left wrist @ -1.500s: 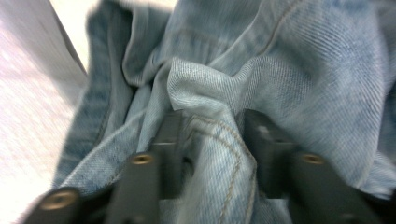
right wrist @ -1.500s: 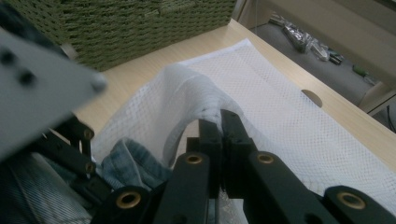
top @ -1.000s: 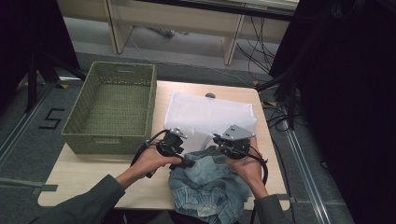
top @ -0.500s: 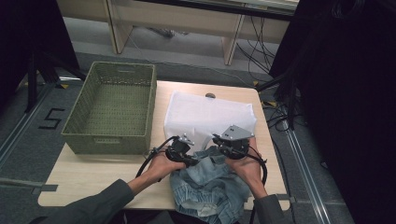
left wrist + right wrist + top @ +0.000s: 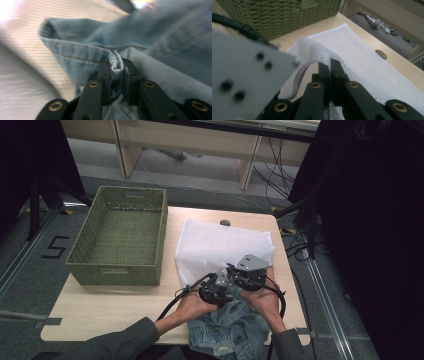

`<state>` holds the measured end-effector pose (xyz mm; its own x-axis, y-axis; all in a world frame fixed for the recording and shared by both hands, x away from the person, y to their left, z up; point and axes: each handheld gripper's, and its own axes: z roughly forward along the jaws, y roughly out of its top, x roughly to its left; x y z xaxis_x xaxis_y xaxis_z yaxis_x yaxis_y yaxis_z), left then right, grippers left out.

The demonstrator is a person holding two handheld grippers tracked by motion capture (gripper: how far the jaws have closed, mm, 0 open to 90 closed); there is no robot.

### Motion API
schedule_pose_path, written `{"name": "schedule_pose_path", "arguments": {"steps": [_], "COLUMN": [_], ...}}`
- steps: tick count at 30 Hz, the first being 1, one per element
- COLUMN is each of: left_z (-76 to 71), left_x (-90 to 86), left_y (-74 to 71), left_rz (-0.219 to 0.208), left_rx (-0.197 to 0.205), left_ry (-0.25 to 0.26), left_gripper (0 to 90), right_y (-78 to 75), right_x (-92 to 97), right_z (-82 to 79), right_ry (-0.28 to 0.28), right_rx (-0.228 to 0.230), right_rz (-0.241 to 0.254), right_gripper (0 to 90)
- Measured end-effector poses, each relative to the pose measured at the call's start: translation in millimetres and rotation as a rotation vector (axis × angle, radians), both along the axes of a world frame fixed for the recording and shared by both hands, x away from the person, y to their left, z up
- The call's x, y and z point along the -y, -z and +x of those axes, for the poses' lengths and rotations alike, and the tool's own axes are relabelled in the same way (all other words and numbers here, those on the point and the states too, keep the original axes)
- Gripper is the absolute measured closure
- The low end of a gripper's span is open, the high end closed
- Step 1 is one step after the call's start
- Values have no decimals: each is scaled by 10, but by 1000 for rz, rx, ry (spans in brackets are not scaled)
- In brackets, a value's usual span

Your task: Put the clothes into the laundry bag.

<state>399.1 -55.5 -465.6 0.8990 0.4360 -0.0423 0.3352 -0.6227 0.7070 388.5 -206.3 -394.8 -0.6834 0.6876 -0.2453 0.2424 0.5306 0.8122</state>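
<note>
Light-blue denim jeans (image 5: 227, 330) lie crumpled at the table's near edge, between the person's hands. My left gripper (image 5: 216, 291) is shut on a folded hem of the jeans (image 5: 82, 52), with cloth pinched between its jaws (image 5: 116, 62). A white mesh bag (image 5: 220, 247) lies flat in the middle of the table. My right gripper (image 5: 248, 272) is shut on the bag's near edge (image 5: 317, 53), lifting it beside a zip; the jaws meet at the fold (image 5: 330, 63). The two grippers sit almost touching.
A green woven basket (image 5: 120, 237) stands on the table's left part, its wall (image 5: 277, 15) close behind the bag. A round hole (image 5: 225, 223) marks the table's far edge. Cables (image 5: 172, 302) trail from the grippers toward the person.
My left gripper has moved right with the jeans hem, closing up against the right gripper at the bag's near edge. The right gripper has barely moved.
</note>
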Motion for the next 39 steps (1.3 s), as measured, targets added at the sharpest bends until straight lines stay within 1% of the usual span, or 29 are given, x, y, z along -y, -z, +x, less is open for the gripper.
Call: {"name": "schedule_pose_path", "arguments": {"steps": [1,2,3,5,7,8,9,10,11,12,14,17,18,19,20,21,22,23,24,25,27,28,31,32,33,34,35,36,39], "left_z": [3,8,8,-27,-47,-76,-76,-57,-57,0,92,174,195,231,250,272,280,280,280,273,248,239,221,220,219,225,227,224,225], "left_x": [-6,-34,-34,-149,-186,-264,-264,-346,-346,-398,-436,-383,-361,-328,-314,-304,-307,-307,-329,-342,-465,-499,-639,-673,-699,-718,-734,-737,-740], "left_y": [3,-14,-14,-127,-169,-253,-253,-330,-330,-369,-385,-334,-311,-268,-244,-216,-210,-210,-223,-235,-348,-379,-491,-513,-526,-536,-538,-535,-543], "left_rz": [-53,-73,-73,-82,-79,-99,-99,-118,-118,-123,-153,-129,-121,-117,-111,-85,-70,-70,-53,-62,-42,-43,-51,-51,-52,-45,-46,-51,-41], "left_rx": [8,17,17,5,14,33,33,52,52,71,77,107,112,117,123,155,176,176,191,193,228,234,229,226,219,227,221,206,195], "left_ry": [-61,-92,-92,-70,-73,-88,-88,-117,-117,-138,-195,-208,-210,-210,-206,-200,-191,-191,-180,-184,-156,-154,-141,-133,-128,-114,-107,-111,-87], "left_gripper": [743,704,671,595,521,482,457,442,437,437,436,437,446,470,531,593,678,752,752,833,850,852,852,852,851,852,851,850,849], "right_y": [0,5,6,14,16,19,18,7,7,3,6,12,17,19,20,20,25,38,38,56,69,72,79,78,88,80,67,58,23], "right_x": [12,23,33,44,50,51,51,56,56,53,39,20,22,16,14,15,20,9,9,12,15,9,-5,-16,-34,-51,-57,-83,-162], "right_z": [0,5,0,2,3,3,4,6,6,5,1,-4,5,0,-4,-5,5,-4,-4,-2,7,3,-13,-28,-30,-54,-67,-104,-235], "right_ry": [-4,-4,-3,1,0,5,6,-4,-4,-6,-10,-2,-5,-3,-7,-7,-10,-2,-2,-6,-13,-12,-23,-40,-59,-59,-76,-110,-170], "right_rx": [-4,-1,-18,-24,-32,-24,-22,-25,-25,-24,-19,-31,-11,-24,-39,-39,-20,-36,-36,-35,-18,-27,-41,-53,-61,-85,-100,-132,-131], "right_rz": [2,1,2,11,10,15,9,4,4,0,-5,3,-4,1,-2,-5,-14,-6,-6,-16,-18,-13,-9,-16,3,26,29,48,61], "right_gripper": [895,895,895,895,895,894,895,894,894,894,894,895,894,894,894,894,894,894,894,894,894,894,882,852,805,743,685,629,512]}}
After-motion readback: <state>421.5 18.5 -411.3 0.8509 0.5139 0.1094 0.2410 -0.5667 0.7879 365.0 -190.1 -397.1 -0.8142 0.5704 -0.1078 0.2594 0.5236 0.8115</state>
